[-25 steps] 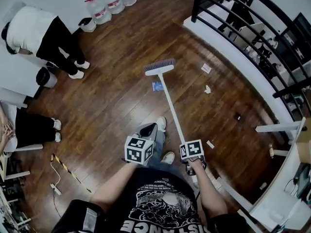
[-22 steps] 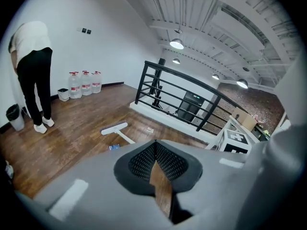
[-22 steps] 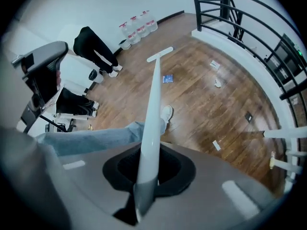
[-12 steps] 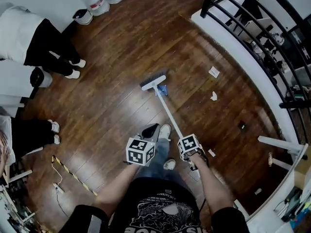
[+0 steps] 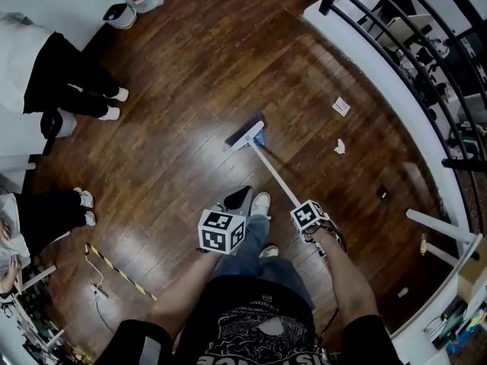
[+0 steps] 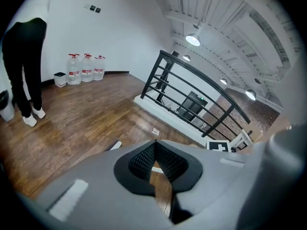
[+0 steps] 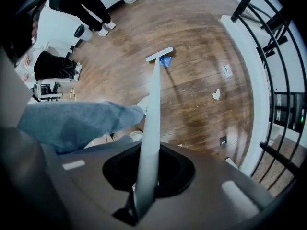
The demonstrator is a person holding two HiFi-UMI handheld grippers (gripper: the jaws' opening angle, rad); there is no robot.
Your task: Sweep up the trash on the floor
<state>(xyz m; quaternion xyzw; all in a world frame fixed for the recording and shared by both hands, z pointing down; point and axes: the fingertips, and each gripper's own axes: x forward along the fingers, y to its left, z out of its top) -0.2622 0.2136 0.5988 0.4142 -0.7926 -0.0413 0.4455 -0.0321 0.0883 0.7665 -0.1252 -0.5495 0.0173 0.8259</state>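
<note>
Glossy, reflective dark wood plank floor; smooth pale matt broom handle; crumpled white paper scraps; blue denim trousers.

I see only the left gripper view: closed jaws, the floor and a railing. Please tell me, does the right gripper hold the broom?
Observer: Yes. In the right gripper view, the right gripper is shut on the broom handle.
Operator: Is any trash at the broom head?
Observer: A blue scrap lies right against the broom head.
Operator: Is there other trash that I cannot see?
Observer: A crumpled white scrap lies apart from the broom, toward the railing.
</note>
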